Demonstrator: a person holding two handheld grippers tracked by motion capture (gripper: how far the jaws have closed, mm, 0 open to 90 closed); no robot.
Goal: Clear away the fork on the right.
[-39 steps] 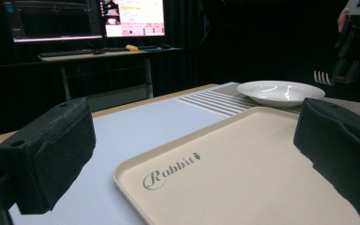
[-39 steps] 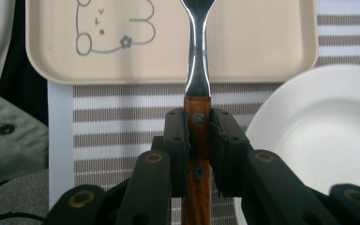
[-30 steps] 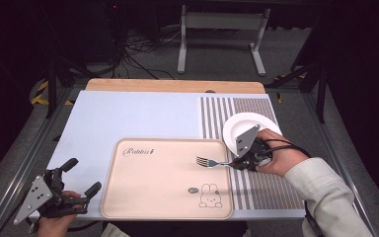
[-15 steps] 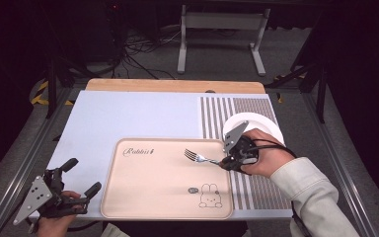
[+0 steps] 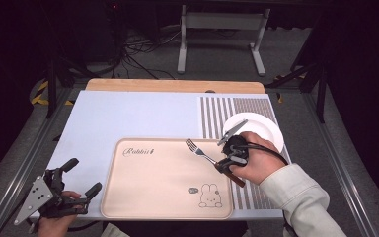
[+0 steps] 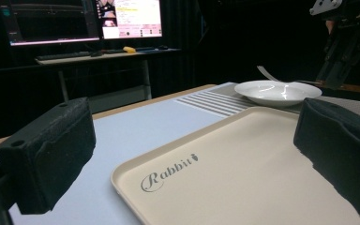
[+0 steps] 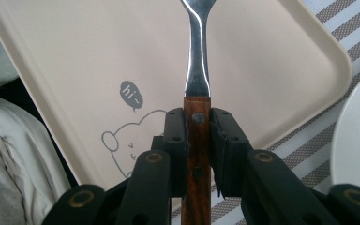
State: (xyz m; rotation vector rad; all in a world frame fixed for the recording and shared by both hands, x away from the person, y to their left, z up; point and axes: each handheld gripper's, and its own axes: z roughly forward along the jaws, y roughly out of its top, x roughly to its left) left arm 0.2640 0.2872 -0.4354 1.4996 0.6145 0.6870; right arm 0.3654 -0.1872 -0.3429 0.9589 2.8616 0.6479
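Fork carried leftward from beside the plate to above the tray.

The right gripper (image 5: 225, 164) is clamped on the wooden handle of the fork (image 5: 201, 152), whose tines now point out over the right part of the beige tray (image 5: 143, 197); a second ago the tines reached only the tray's right edge, close by the white plate (image 5: 269, 129). In the right gripper view the handle sits squarely between the closed jaws, the metal neck (image 7: 197, 56) running up over the tray. The left gripper (image 5: 74, 185) rests at the near left corner of the table (image 5: 128, 113), jaws apart and holding nothing, unchanged. The shift suggests the fork is being brought over to be laid on the tray.
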